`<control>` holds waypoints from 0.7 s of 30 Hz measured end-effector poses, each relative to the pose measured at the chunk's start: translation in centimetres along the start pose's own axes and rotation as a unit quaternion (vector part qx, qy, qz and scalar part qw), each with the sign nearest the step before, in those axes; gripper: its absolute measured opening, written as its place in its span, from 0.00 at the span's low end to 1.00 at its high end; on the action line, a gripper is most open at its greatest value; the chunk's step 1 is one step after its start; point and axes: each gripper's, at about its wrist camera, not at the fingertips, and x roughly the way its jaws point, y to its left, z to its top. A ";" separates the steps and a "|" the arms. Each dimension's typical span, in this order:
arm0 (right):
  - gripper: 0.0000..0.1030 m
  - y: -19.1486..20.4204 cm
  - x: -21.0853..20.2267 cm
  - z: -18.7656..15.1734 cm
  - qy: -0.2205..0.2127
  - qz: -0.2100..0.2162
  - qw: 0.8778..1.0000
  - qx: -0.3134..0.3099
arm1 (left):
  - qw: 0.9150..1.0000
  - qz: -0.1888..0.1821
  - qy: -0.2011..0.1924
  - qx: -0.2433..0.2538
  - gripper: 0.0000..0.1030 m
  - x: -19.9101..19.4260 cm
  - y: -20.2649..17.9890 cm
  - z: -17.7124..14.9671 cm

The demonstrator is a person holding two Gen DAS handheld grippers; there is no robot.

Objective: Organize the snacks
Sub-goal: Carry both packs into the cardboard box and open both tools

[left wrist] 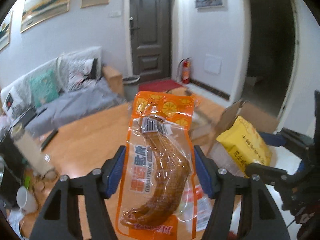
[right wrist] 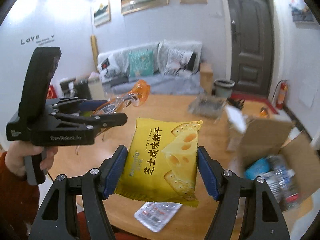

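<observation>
In the left wrist view my left gripper (left wrist: 159, 150) is shut on an orange packet (left wrist: 160, 160) with a brown meat snack inside; the blue pads press both its long edges. It hangs above the wooden table (left wrist: 90, 140). In the right wrist view my right gripper (right wrist: 162, 150) is shut on a yellow cheese-cracker packet (right wrist: 166, 160), also lifted off the table. The two grippers are side by side: the left gripper (right wrist: 112, 110) with the orange packet (right wrist: 128, 98) shows at the left there. The right gripper (left wrist: 258, 154) and yellow packet (left wrist: 244, 144) show at the right of the left wrist view.
An open cardboard box (right wrist: 280, 140) holding several packets stands at the table's right. A small clear packet (right wrist: 158, 216) lies on the table (right wrist: 170, 108) under the yellow one. A white mug (left wrist: 26, 200), a tall tube (left wrist: 30, 152) and a remote (left wrist: 49, 139) sit at the left. A hand (right wrist: 30, 156) holds the left gripper.
</observation>
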 end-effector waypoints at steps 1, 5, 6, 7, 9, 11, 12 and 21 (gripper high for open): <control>0.66 -0.7 -0.7 0.3 -0.007 -0.005 1.000 0.004 | 1.000 -0.010 -0.006 0.004 0.61 -0.2 -0.9 0.7; 0.66 -5.0 -3.7 0.7 -0.026 -0.049 0.998 0.029 | 0.998 -0.056 -0.020 0.029 0.61 0.2 -5.4 3.9; 0.66 -5.8 -4.0 0.6 -0.027 -0.060 0.997 0.031 | 0.997 -0.068 -0.021 0.035 0.61 0.5 -6.7 4.5; 0.66 -7.0 -4.4 0.5 -0.027 -0.081 0.996 0.031 | 0.996 -0.077 -0.021 0.040 0.61 0.9 -7.9 5.1; 0.66 -9.1 -4.8 0.0 -0.026 -0.115 0.992 0.035 | 0.994 -0.100 -0.016 0.047 0.61 2.0 -10.1 6.0; 0.66 -11.0 -4.6 -0.6 -0.015 -0.133 0.990 0.039 | 0.991 -0.120 -0.006 0.051 0.61 3.4 -12.1 6.7; 0.66 -11.8 -4.2 -1.0 -0.008 -0.137 0.990 0.043 | 0.991 -0.125 -0.002 0.054 0.61 4.0 -12.9 6.9; 0.66 -16.3 0.1 -3.3 0.024 -0.111 0.990 0.077 | 0.988 -0.137 0.044 0.054 0.61 9.8 -16.8 7.3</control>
